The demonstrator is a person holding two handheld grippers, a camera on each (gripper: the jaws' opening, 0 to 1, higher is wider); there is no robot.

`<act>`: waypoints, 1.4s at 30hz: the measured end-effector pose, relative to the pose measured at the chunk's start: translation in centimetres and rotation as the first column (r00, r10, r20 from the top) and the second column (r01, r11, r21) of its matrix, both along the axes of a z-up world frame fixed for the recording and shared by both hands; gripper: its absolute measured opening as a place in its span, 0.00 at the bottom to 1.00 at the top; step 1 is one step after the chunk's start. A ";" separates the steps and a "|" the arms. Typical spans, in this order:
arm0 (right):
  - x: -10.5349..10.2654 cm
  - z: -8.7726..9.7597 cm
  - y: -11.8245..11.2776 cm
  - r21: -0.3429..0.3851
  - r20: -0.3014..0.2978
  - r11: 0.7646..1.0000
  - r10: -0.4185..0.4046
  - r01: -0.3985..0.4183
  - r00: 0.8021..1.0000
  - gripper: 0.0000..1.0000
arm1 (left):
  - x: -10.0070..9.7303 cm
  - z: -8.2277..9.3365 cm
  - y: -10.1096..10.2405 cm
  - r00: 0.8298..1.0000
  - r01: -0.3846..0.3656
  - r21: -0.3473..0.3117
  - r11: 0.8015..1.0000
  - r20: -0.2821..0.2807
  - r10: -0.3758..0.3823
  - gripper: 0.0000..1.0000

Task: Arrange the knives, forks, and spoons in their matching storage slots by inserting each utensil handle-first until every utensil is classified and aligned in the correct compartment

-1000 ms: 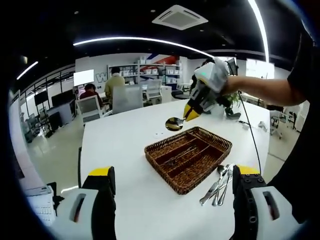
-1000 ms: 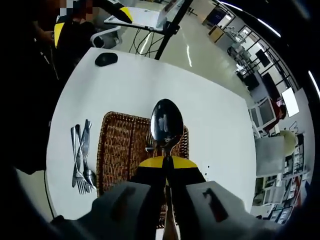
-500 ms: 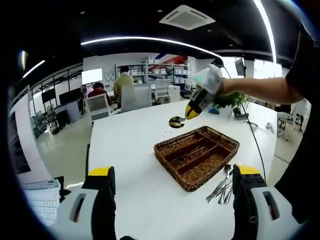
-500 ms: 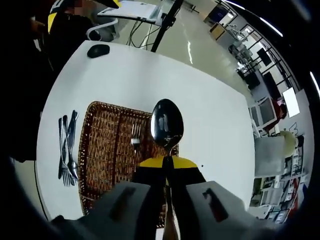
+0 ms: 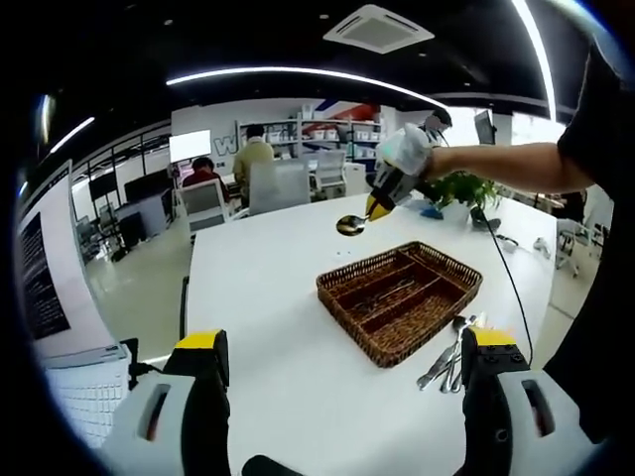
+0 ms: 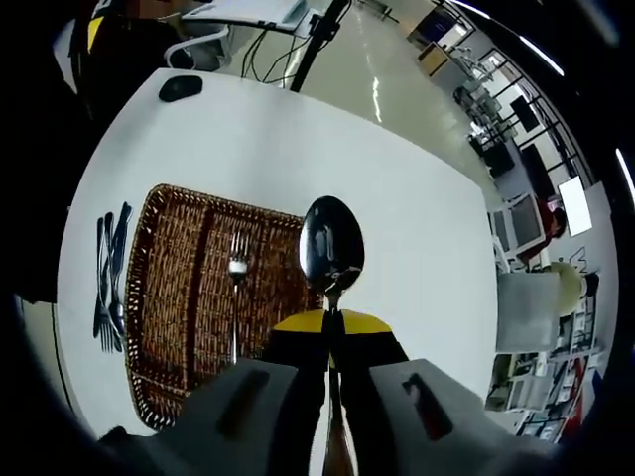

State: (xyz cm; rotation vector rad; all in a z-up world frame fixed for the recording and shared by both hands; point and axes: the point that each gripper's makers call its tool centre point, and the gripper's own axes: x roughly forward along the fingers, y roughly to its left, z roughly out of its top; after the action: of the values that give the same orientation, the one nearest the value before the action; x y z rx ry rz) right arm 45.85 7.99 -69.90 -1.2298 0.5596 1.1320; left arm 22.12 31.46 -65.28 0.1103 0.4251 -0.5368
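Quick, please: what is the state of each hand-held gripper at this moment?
Left hand-held gripper: open, holding nothing.
Right hand-held gripper: closed on the spoon, raised over the wicker tray.

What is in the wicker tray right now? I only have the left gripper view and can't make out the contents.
Observer: A silver fork lies in a middle slot of the brown wicker tray.
Operator: And the right gripper's spoon?
Observer: The right gripper is shut on the shiny metal spoon, bowl pointing away from the jaws.
Operator: Is it over the tray?
Observer: Its bowl hangs past the tray's edge, over the white table. Loose cutlery lies beside the tray's opposite side.
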 end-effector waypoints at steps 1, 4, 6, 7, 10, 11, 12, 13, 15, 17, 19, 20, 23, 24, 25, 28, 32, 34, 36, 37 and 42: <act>-0.3 0.1 0.1 0.001 -0.001 1.000 0.000 0.000 1.000 0.01 | 0.0 -0.1 0.2 1.000 -0.002 0.001 1.000 -0.002 0.002 1.00; -0.3 -0.2 0.1 0.001 -0.003 1.000 -0.002 0.002 1.000 0.01 | -0.1 -0.2 0.2 1.000 -0.003 0.009 1.000 -0.006 0.003 1.00; -0.2 -0.7 0.0 0.000 -0.006 1.000 -0.001 0.001 1.000 0.01 | -0.2 -0.2 0.2 1.000 -0.008 0.012 1.000 -0.007 0.008 1.00; -0.1 -0.8 0.0 -0.001 -0.007 1.000 -0.001 0.001 1.000 0.01 | -0.2 -0.1 0.0 1.000 -0.011 0.010 1.000 -0.007 0.011 1.00; 0.1 -1.3 -0.2 -0.004 -0.015 1.000 -0.006 0.006 1.000 0.01 | -0.1 -0.1 0.0 1.000 -0.013 0.014 1.000 -0.003 0.013 1.00; 0.1 -1.5 -0.2 -0.004 -0.017 1.000 -0.008 0.007 1.000 0.01 | -0.1 -0.2 0.0 1.000 -0.013 0.014 1.000 -0.003 0.013 1.00; 0.2 -1.7 -0.3 -0.002 -0.021 1.000 -0.011 0.011 1.000 0.01 | -0.1 -0.2 -0.1 1.000 -0.011 0.015 1.000 -0.003 0.011 1.00; 0.3 -1.9 -0.3 0.001 -0.024 1.000 -0.015 0.015 1.000 0.01 | -0.1 -0.3 -0.1 1.000 -0.010 0.020 1.000 -0.002 0.010 1.00; 0.3 -2.6 -0.3 -0.002 -0.031 1.000 -0.018 0.018 0.999 0.01 | 0.0 -0.5 -0.1 1.000 -0.002 0.047 0.999 0.007 0.002 1.00; 0.4 -3.2 -0.2 -0.006 -0.034 1.000 -0.021 0.021 0.999 0.01 | 0.0 -0.6 -0.1 1.000 -0.002 0.031 1.000 0.000 0.002 1.00; 0.3 -4.1 0.1 0.001 -0.048 1.000 -0.024 0.024 0.999 0.01 | 0.0 -0.5 -0.1 1.000 0.003 0.030 1.000 0.000 -0.003 1.00; 0.3 -4.4 0.2 0.001 -0.051 1.000 -0.026 0.026 0.998 0.01 | 0.1 -0.5 -0.1 1.000 0.003 0.032 0.999 0.000 -0.003 1.00; 0.5 -5.9 0.5 0.008 -0.065 0.999 -0.036 0.036 0.997 0.01 | 0.2 -0.5 0.0 1.000 -0.003 0.026 1.000 0.002 0.003 1.00; 0.6 -6.2 0.5 0.007 -0.066 0.999 -0.037 0.038 0.997 0.01 | 0.3 -0.5 0.0 1.000 -0.004 0.026 1.000 0.003 0.004 1.00; 0.6 -6.6 0.6 0.006 -0.069 0.999 -0.038 0.039 0.997 0.01 | 0.3 -0.5 0.0 1.000 -0.005 0.025 1.000 0.004 0.005 1.00; 0.8 -7.3 0.9 0.010 -0.083 0.999 -0.046 0.047 0.996 0.01 | 0.3 -0.5 0.1 1.000 -0.005 0.026 1.000 0.002 0.005 1.00; 0.8 -8.6 1.0 0.005 -0.094 0.999 -0.051 0.051 0.994 0.01 | 0.2 -0.6 0.4 1.000 -0.014 0.026 1.000 0.000 0.014 1.00; 0.6 -9.2 1.0 0.002 -0.099 0.998 -0.055 0.055 0.994 0.01 | 0.2 -0.6 0.7 1.000 -0.021 0.027 0.999 -0.002 0.021 1.00; 0.8 -10.0 1.0 0.003 -0.105 0.998 -0.059 0.060 0.993 0.01 | 0.2 -0.7 0.8 1.000 -0.023 0.027 0.999 -0.003 0.023 1.00; 0.9 -10.4 1.1 0.002 -0.109 0.998 -0.063 0.063 0.992 0.01 | 0.2 -0.7 0.9 1.000 -0.024 0.028 0.999 -0.004 0.024 1.00; 0.9 -11.6 1.4 -0.006 -0.125 0.998 -0.057 0.057 0.990 0.01 | 0.3 -0.8 1.2 0.999 -0.035 0.028 0.999 -0.009 0.035 1.00</act>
State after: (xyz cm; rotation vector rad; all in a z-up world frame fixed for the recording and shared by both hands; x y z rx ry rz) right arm 46.79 9.41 -81.53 -1.1430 0.6869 1.1660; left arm 22.38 32.70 -66.13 0.1266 0.4431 -0.4973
